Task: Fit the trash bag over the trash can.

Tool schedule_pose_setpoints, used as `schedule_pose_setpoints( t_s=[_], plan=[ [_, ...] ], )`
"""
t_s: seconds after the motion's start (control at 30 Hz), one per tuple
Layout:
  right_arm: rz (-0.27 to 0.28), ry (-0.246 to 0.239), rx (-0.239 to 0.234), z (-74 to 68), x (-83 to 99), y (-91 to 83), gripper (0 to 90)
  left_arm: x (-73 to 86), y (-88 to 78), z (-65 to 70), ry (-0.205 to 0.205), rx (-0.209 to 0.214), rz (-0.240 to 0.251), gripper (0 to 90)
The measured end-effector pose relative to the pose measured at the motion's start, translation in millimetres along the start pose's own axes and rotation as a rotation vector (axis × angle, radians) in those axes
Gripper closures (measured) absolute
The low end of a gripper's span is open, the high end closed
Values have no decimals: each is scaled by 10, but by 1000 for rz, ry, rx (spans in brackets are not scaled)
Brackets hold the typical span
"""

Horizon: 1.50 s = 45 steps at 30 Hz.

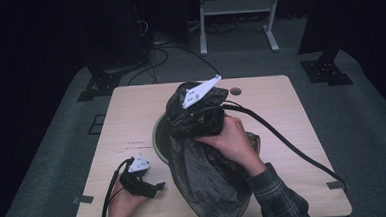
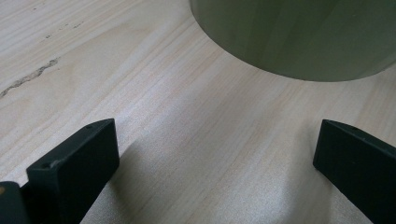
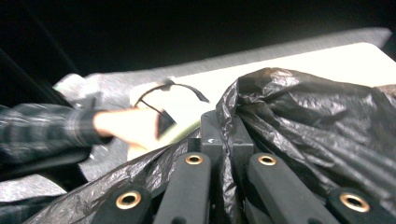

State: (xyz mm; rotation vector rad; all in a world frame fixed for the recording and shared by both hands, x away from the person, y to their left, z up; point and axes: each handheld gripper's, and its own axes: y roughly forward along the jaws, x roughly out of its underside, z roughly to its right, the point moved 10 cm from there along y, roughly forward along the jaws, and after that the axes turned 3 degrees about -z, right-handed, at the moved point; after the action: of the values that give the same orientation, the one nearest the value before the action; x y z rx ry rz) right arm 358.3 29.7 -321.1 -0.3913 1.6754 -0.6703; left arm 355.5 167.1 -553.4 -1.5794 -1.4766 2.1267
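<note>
Right hand-held gripper [image 3: 223, 140]: jaws clamped on a fold of the black bag [image 1: 204, 173], which drapes from it over the green bin [image 2: 299, 37]. Left hand-held gripper [image 2: 215, 154]: jaws wide apart, nothing between them, low over the bench [image 1: 131, 116], bin just ahead.

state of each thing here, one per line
black bag: crumpled, draped over the bin, pinched by the right tool
bin: upright on the table, partly covered by the bag
left tool: open, holding nothing, low over the table
right tool: shut on the black bag
</note>
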Motion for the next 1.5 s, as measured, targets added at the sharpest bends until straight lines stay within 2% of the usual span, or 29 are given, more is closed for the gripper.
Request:
schedule_pose_setpoints(
  t_s=[0.07, 0.1, 0.17, 0.27, 0.4, 0.77, 1.07, 1.2, 1.27, 1.37, 1.5],
  plan=[
    [4, 16, 3, 53, 43, -15, 885, 0, 0, 0, 0, 0, 0, 0],
    [9, 26, -13, 66, 62, -26, 885, 0, 0, 0, 0, 0, 0, 0],
    [8, 25, -15, 48, 83, -56, 885, 0, 0, 0, 0, 0, 0, 0],
    [37, 12, -40, -94, 60, -134, 885, 0, 0, 0, 0, 0, 0, 0],
    [43, 11, -35, -222, 129, -242, 885, 0, 0, 1, 0, 0, 0, 0],
    [40, 35, -30, -438, 425, -515, 885, 0, 0, -2, -3, -1, 0, 0],
    [37, 66, -27, -419, 558, -619, 885, 3, -35, -37, -1, -8, 0, 0],
    [32, 68, -19, -406, 592, -670, 885, -182, -305, -108, -30, -17, 91, 0],
    [32, 68, -20, -396, 589, -670, 885, -329, -512, -155, -31, -29, 143, 0],
    [35, 70, -27, -392, 578, -658, 885, -588, -845, -198, -14, -28, 212, 0],
    [32, 75, -28, -372, 574, -646, 885, -939, -1147, -239, 24, -13, 269, 65]
  ],
)
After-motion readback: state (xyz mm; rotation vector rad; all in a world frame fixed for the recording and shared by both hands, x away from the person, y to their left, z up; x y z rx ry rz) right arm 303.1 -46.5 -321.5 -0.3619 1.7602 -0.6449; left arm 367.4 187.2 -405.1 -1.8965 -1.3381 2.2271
